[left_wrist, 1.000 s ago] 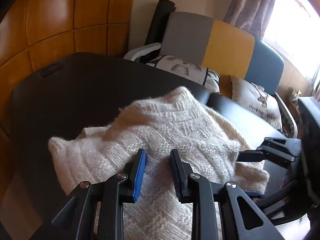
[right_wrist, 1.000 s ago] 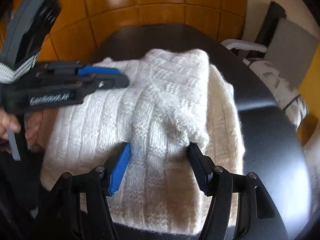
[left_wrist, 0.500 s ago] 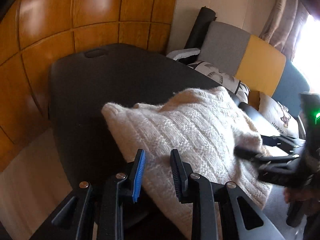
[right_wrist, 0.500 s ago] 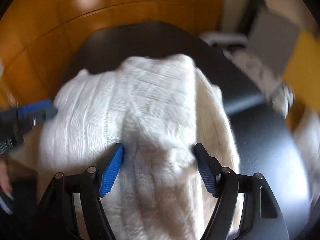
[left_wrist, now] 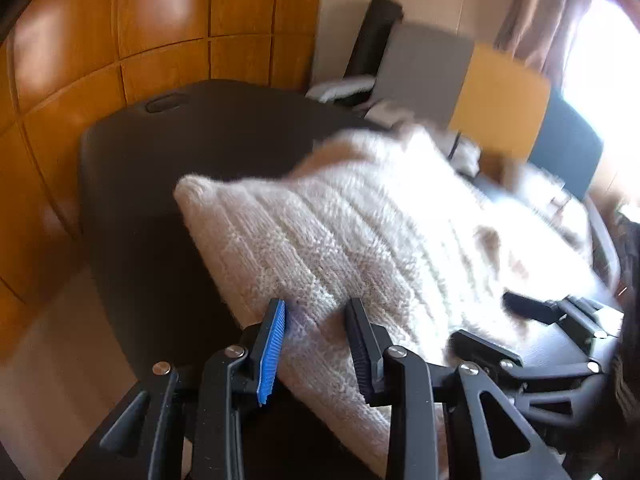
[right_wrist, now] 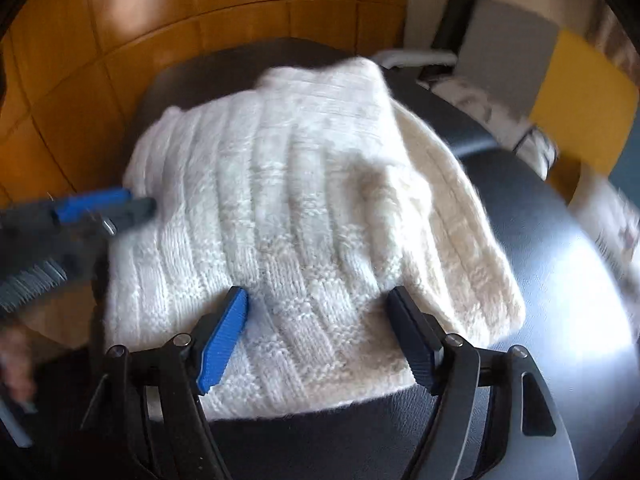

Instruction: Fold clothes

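A cream knitted sweater (left_wrist: 360,232) lies folded in a thick bundle on the black table (left_wrist: 160,168). My left gripper (left_wrist: 318,332) is at the bundle's near left edge. Its jaws are opening, with the knit edge between the fingers and not clamped. My right gripper (right_wrist: 318,340) hangs over the near side of the sweater (right_wrist: 304,208), jaws wide apart astride a raised fold, pads not pressing it. Each wrist view shows the other gripper: the left gripper (right_wrist: 100,208) at the sweater's left edge, the right gripper (left_wrist: 496,328) at its right side.
Wooden wall panels (left_wrist: 120,40) stand behind the table. A sofa with grey, yellow and blue cushions (left_wrist: 500,92) and printed pillows sits to the right, under a bright curtained window. A person's hand (right_wrist: 16,356) shows at the far left.
My left gripper has slid to the sweater's left edge and its jaws have spread a little. My right gripper has rolled and its jaws have widened over the fold.
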